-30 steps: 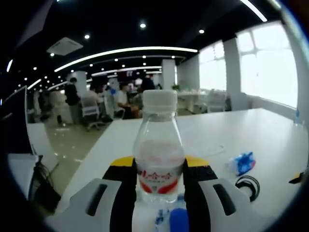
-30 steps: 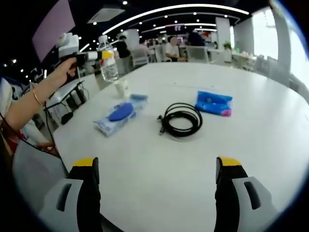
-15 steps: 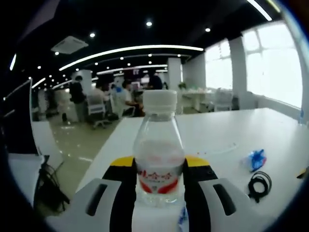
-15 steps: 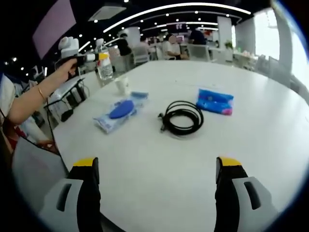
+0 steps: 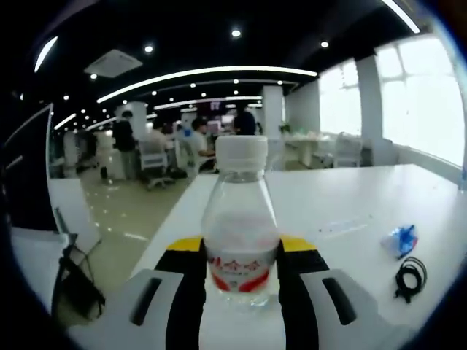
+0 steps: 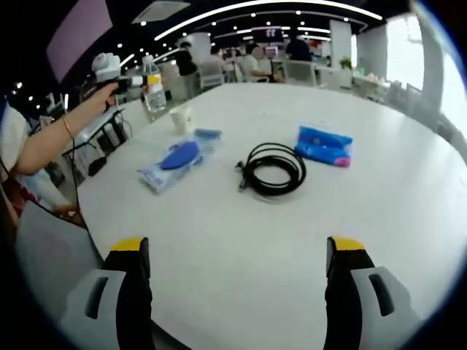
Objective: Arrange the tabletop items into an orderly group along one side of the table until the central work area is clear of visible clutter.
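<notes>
The left gripper [image 5: 241, 273] holds a clear water bottle [image 5: 240, 222] upright, its fingers [image 5: 186, 292] pinching the red-labelled body; in the right gripper view an outstretched hand [image 6: 93, 93] carries it above the desk's [image 6: 241, 240] far corner. The right gripper [image 6: 241, 281] hovers low over the desk, fingers [image 6: 135, 281] spread wide. Beside the central black cable coil [image 6: 271, 168] lie a blue packet [image 6: 323, 146] and a clear pouch [image 6: 175, 162]; a small cup [image 6: 182, 119] stands beyond. Ceiling light strips [image 5: 204, 73] curve across the office.
</notes>
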The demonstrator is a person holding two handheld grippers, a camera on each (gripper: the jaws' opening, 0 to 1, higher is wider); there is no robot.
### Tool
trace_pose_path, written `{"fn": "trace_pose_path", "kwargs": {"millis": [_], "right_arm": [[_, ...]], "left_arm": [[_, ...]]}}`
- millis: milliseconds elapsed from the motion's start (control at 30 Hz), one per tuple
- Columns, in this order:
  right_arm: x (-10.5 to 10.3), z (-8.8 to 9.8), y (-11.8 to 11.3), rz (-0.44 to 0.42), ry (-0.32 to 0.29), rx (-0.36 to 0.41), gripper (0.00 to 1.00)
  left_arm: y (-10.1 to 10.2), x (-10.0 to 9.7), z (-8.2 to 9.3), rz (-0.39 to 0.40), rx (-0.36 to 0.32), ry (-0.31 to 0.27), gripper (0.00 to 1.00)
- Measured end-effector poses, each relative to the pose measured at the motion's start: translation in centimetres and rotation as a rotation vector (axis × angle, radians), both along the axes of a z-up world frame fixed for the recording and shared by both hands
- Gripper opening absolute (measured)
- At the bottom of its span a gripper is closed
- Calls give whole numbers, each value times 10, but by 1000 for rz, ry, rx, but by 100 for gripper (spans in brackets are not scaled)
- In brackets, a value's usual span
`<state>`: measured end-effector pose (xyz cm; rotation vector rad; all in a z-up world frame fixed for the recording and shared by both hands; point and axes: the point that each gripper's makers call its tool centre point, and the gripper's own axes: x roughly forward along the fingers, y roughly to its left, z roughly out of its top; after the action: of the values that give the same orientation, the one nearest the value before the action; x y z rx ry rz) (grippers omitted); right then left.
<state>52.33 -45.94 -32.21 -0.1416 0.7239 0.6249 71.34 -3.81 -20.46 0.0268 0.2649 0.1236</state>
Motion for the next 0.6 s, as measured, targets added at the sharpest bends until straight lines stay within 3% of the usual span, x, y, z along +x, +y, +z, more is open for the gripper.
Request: {"fn": "trace_pose_path", "kwargs": {"millis": [367, 600], "right_arm": [[3, -5, 4, 12, 15, -15, 99], [11, 1, 10, 1, 6, 28, 99]], "left_arm": [[23, 25, -21, 18, -13, 10, 35], [30, 36, -33, 19, -19, 11, 35]]}}
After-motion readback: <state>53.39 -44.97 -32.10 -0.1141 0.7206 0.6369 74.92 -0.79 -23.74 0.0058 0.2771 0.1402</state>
